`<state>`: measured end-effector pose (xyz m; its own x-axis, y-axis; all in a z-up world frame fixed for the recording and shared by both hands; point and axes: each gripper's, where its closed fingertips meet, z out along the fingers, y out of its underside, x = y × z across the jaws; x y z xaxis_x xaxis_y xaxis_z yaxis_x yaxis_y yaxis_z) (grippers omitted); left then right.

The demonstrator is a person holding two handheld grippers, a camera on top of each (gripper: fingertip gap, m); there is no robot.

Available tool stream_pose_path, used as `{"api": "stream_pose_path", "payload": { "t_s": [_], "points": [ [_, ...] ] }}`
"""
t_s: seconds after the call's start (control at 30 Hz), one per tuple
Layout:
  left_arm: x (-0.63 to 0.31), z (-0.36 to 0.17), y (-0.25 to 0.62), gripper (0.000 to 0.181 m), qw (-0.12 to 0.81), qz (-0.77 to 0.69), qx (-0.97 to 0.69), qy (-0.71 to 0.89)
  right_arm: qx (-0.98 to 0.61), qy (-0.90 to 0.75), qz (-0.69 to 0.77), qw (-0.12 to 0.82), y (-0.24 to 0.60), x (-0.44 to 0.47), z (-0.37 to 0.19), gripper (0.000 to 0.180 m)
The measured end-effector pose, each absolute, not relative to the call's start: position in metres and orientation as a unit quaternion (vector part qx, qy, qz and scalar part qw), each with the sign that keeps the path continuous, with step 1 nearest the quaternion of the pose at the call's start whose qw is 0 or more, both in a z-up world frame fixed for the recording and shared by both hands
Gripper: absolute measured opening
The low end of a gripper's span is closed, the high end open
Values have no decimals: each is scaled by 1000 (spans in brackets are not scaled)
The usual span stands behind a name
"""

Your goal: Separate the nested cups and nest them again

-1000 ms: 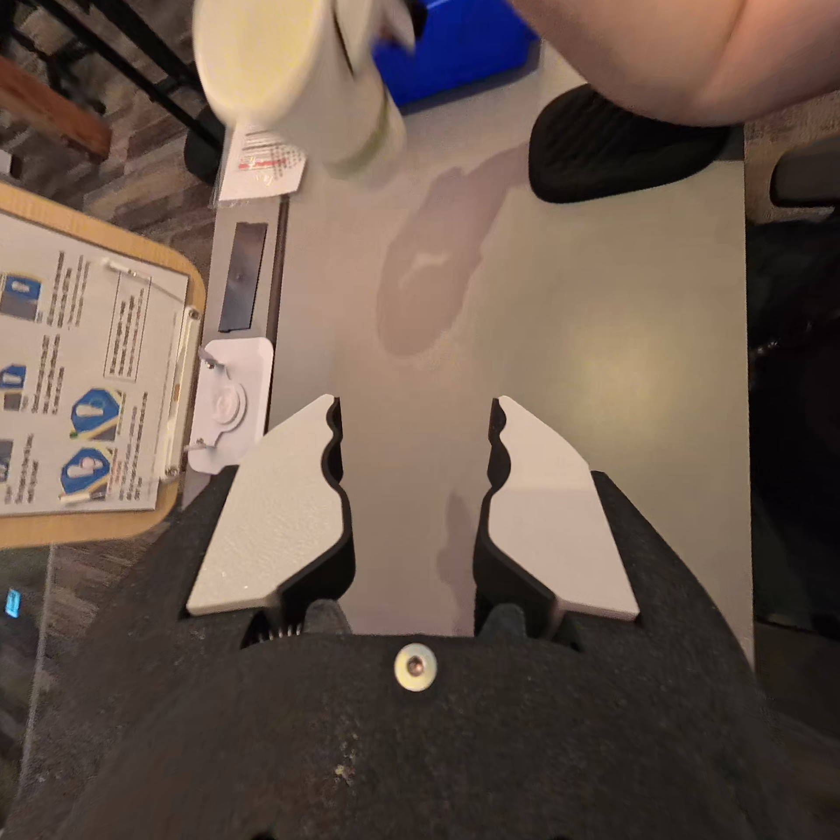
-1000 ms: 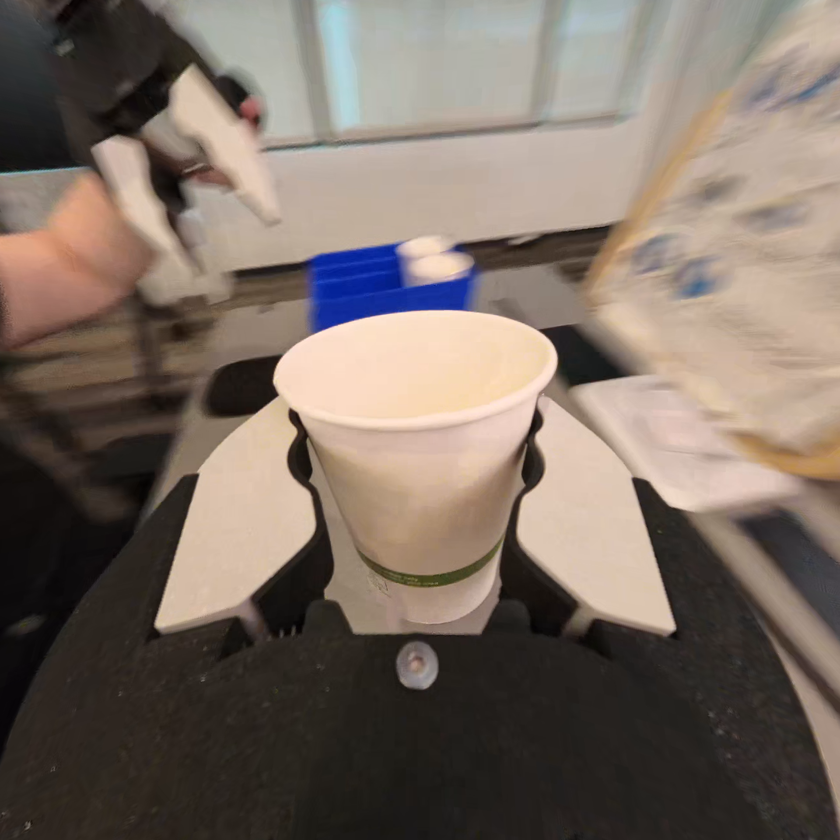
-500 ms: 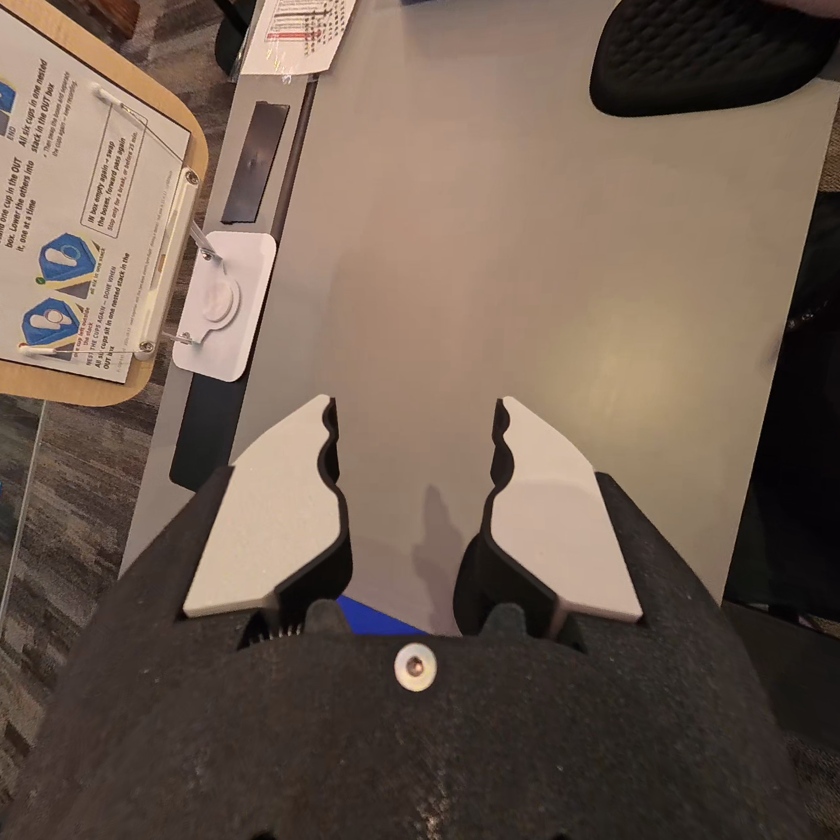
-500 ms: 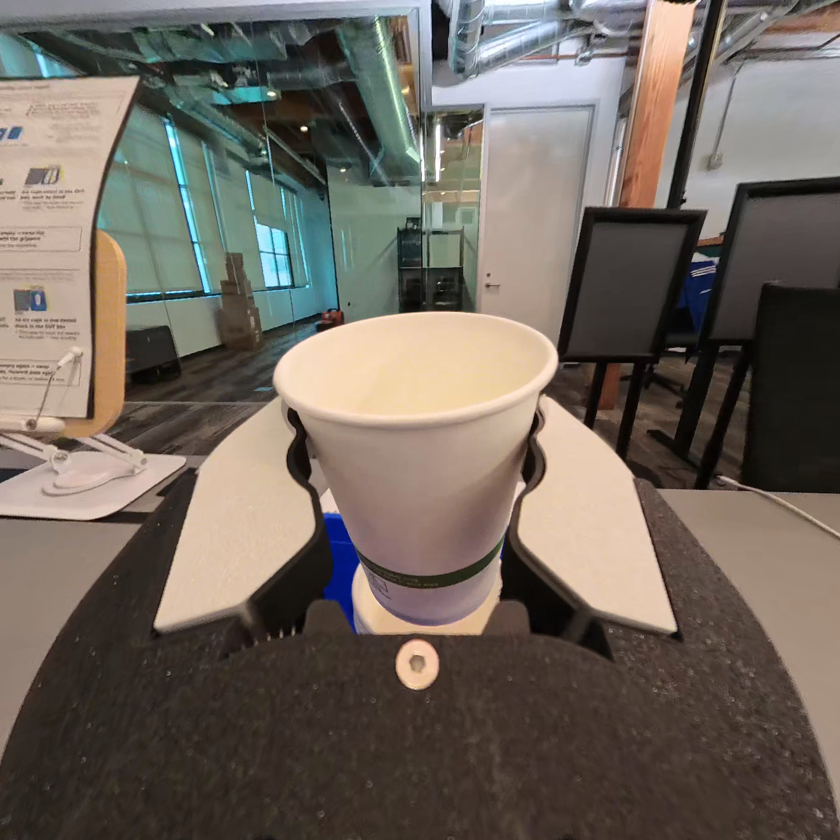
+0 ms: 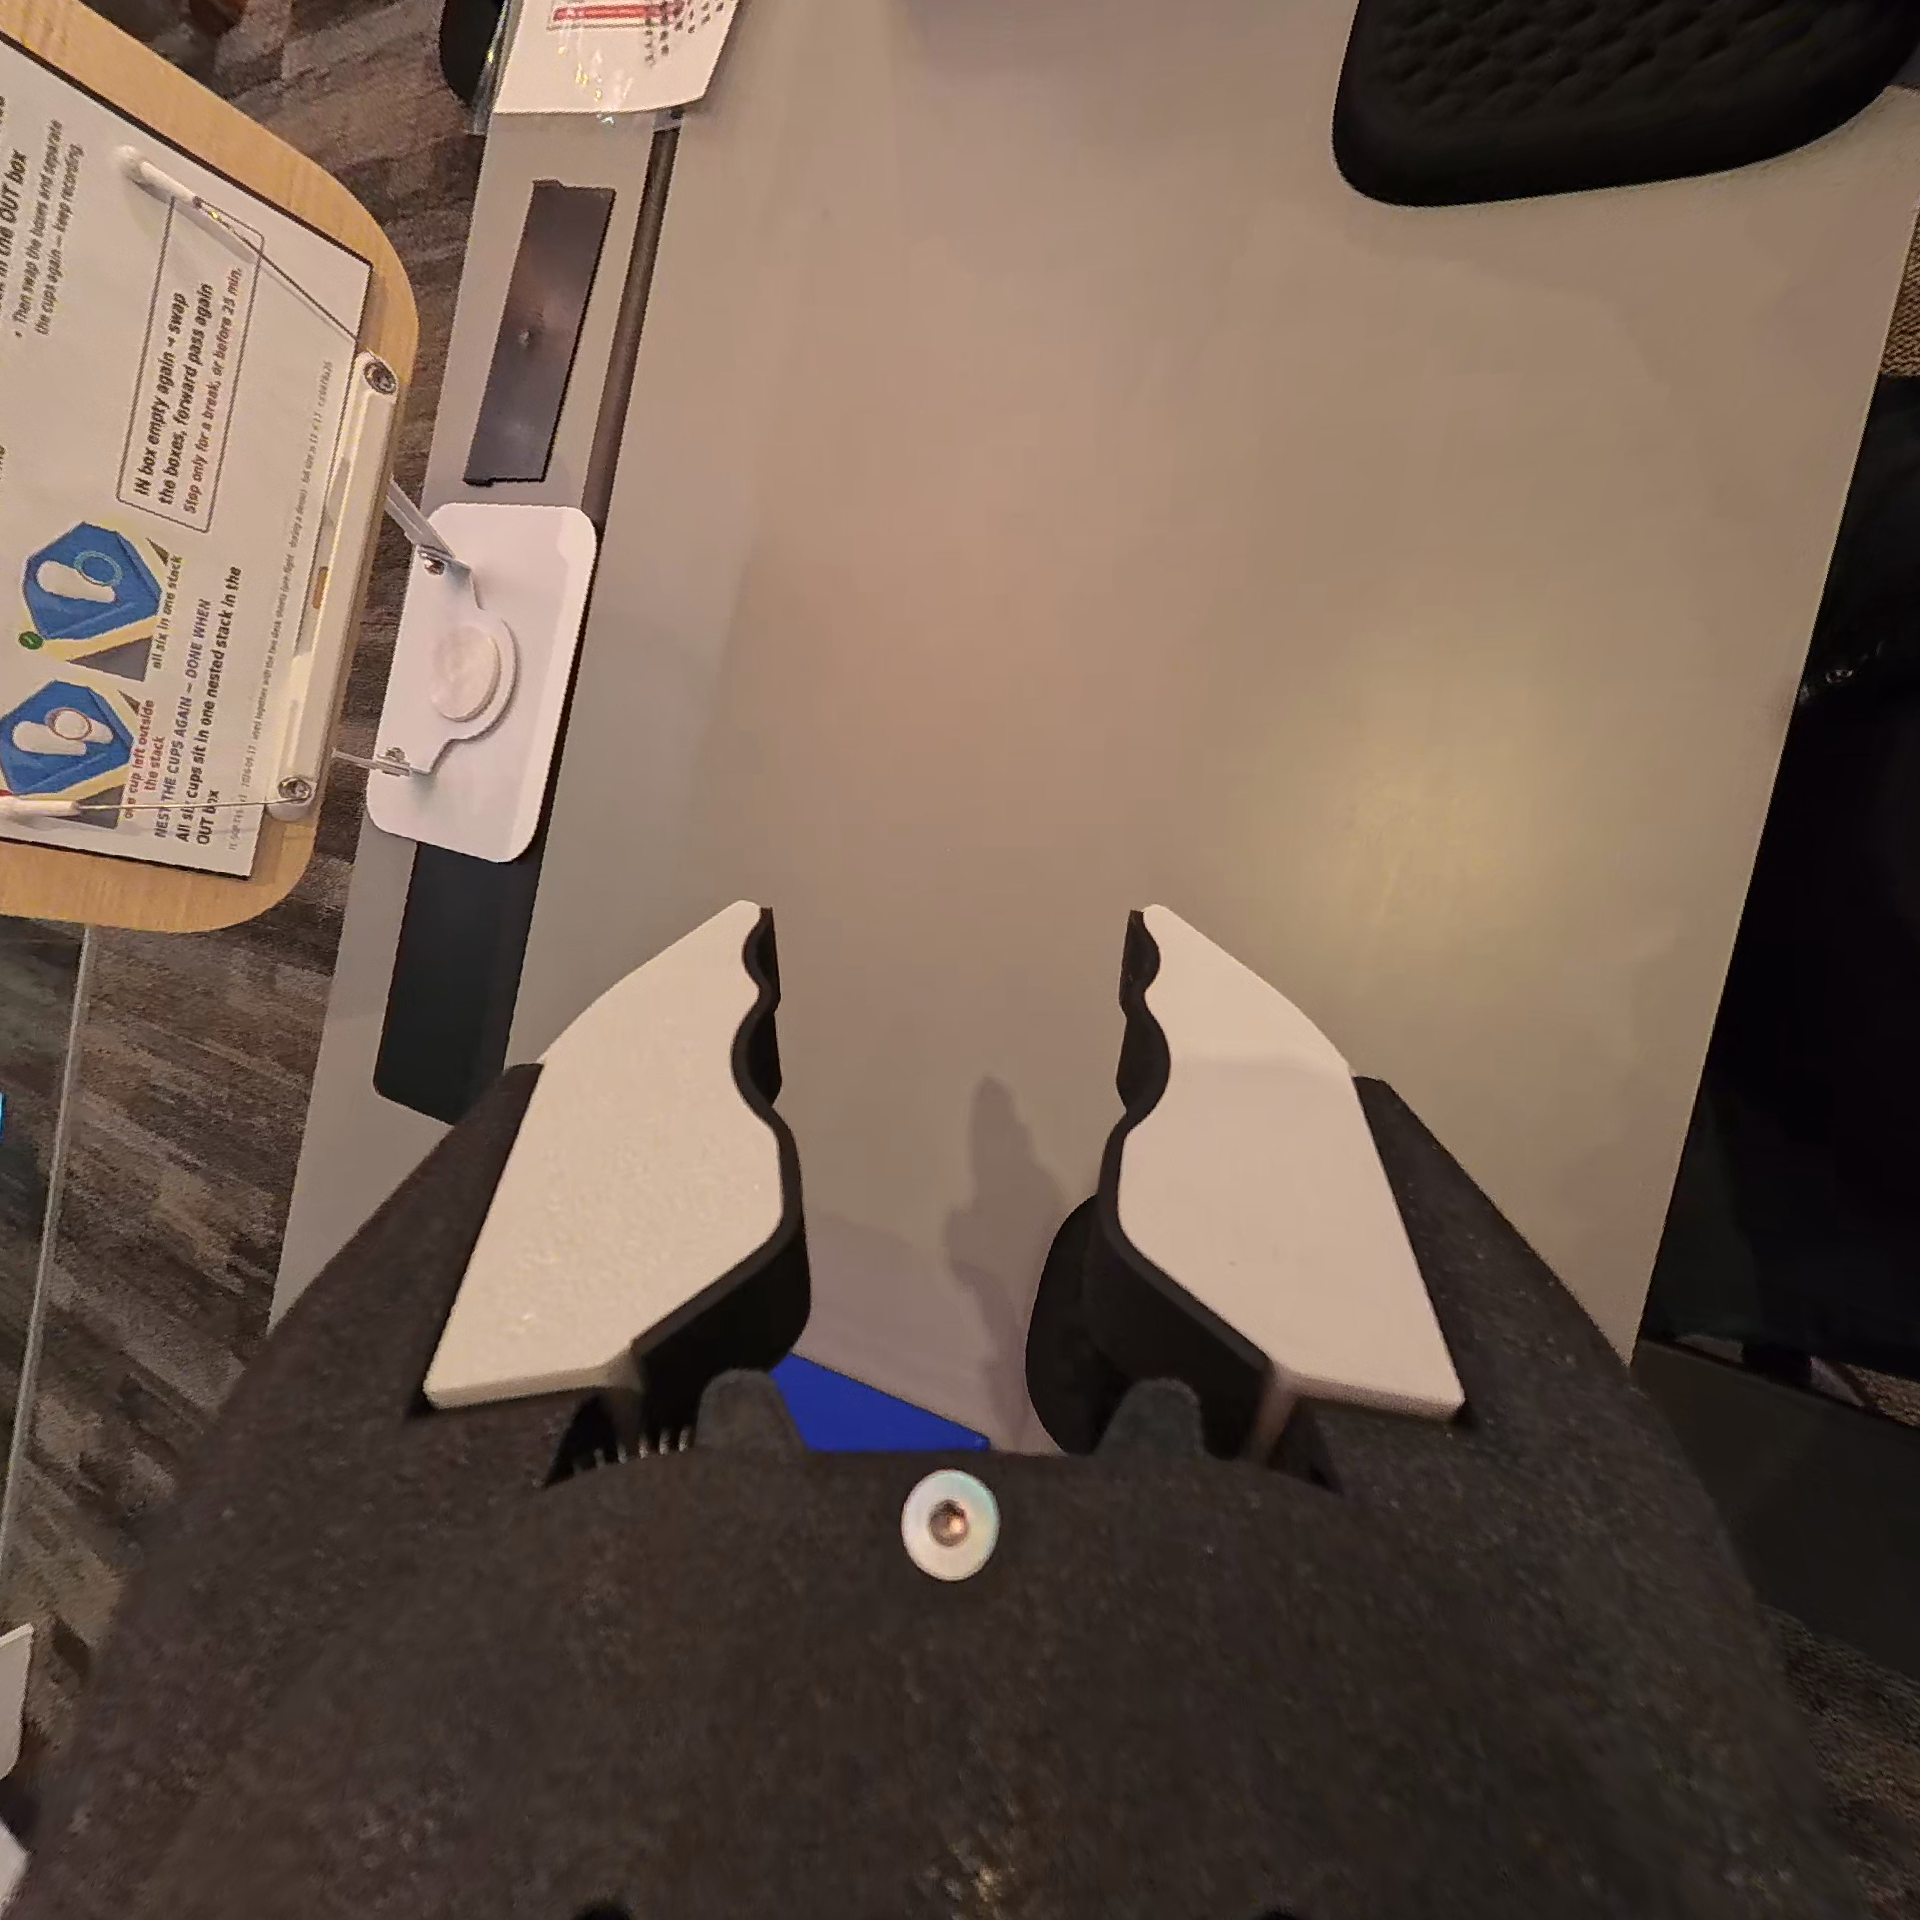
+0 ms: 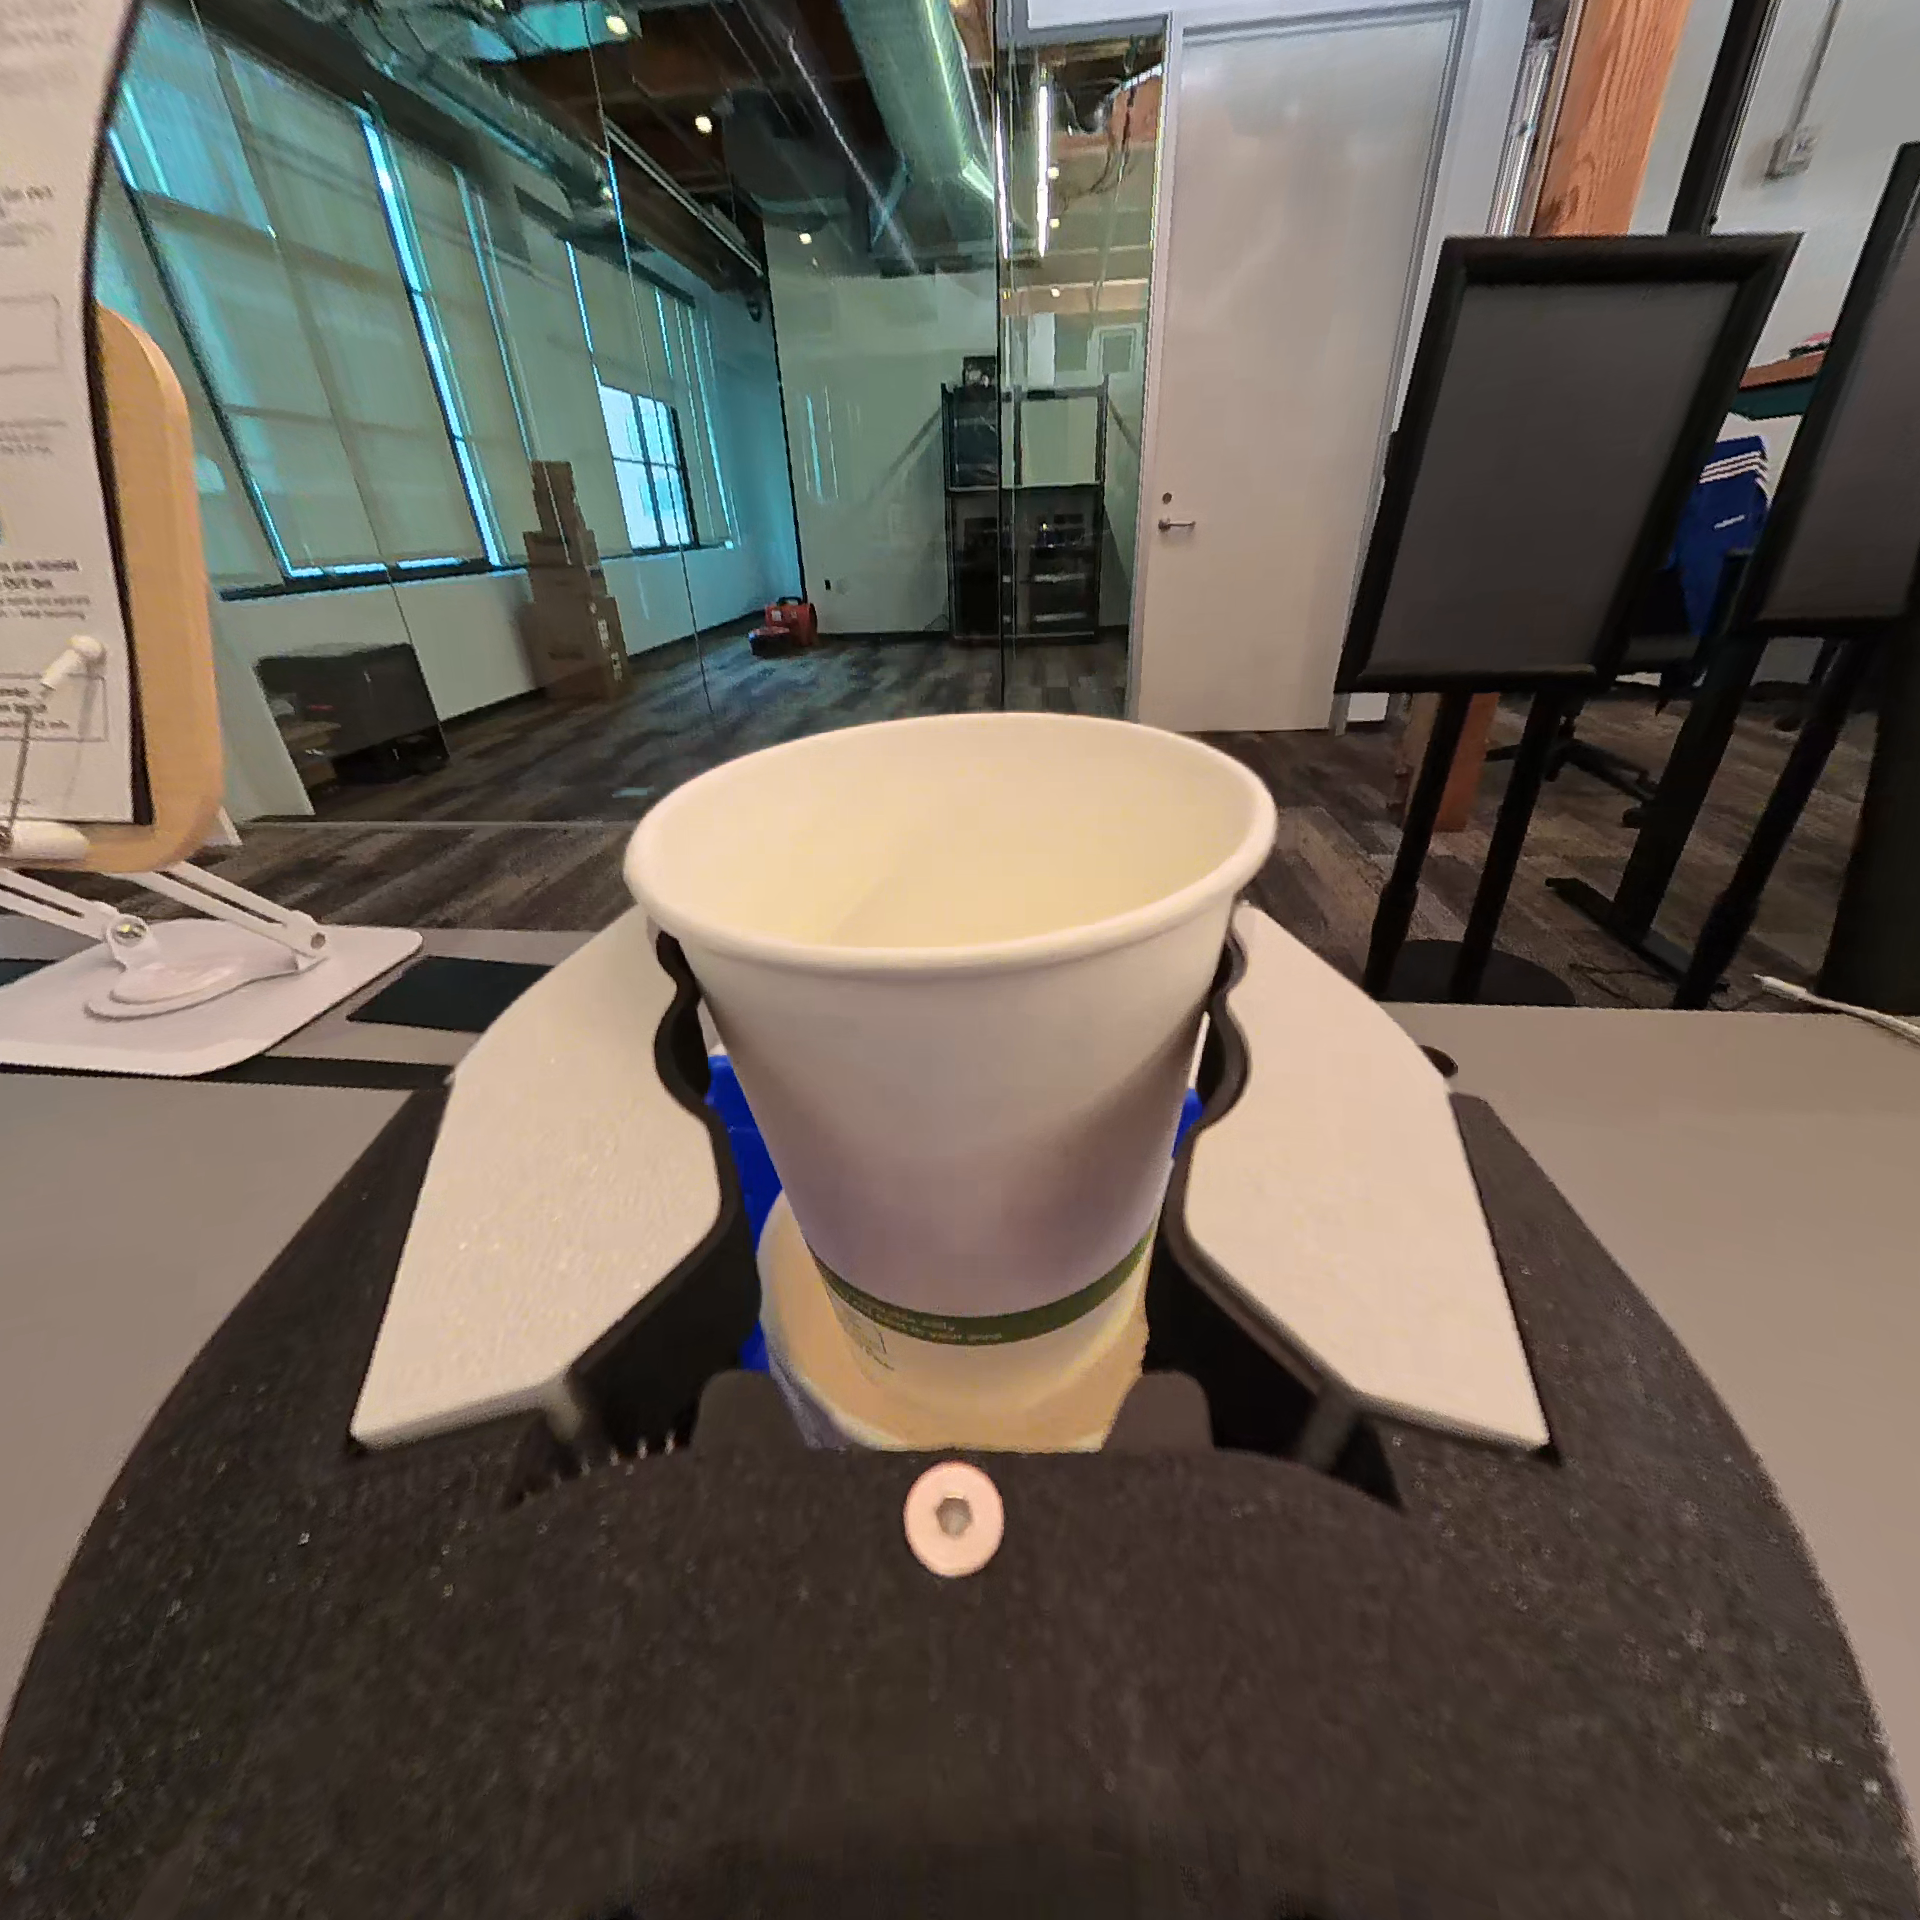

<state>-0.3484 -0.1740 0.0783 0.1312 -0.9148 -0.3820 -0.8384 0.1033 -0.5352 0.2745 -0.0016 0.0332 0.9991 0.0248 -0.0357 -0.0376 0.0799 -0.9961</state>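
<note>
Right gripper (image 6: 951, 1049) clamps a white, green-banded paper cup (image 6: 961, 1060) over another cup (image 6: 935, 1392); left gripper (image 5: 948, 1039) gapes empty beside the printed instruction board (image 5: 156, 520).

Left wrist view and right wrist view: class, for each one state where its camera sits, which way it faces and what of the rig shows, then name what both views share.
Left wrist view: on the left gripper, facing down at the grey table; its open, empty fingers show.
Right wrist view: on the right gripper, facing level across the table into the office; its fingers clamp a paper cup above another cup.
Shared: the table, blue bin, instruction stand.
</note>
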Motion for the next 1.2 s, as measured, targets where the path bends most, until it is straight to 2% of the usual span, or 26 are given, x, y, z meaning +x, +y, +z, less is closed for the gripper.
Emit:
{"api": "stream_pose_path", "payload": {
  "t_s": [0.4, 0.9, 1.2],
  "points": [
    [-348, 79, -176, 62, 346, -53, -664, 661, -716, -8, 49, 696, 1, 268, 4, 93],
    [-344, 82, -178, 60, 353, -53, -656, 665, -775, -11, 12, 632, -7, 278, -17, 94],
    [-343, 91, -180, 59, 364, -55, -653, 662, -831, -12, 6, 555, -24, 282, -36, 114]
  ]
}}
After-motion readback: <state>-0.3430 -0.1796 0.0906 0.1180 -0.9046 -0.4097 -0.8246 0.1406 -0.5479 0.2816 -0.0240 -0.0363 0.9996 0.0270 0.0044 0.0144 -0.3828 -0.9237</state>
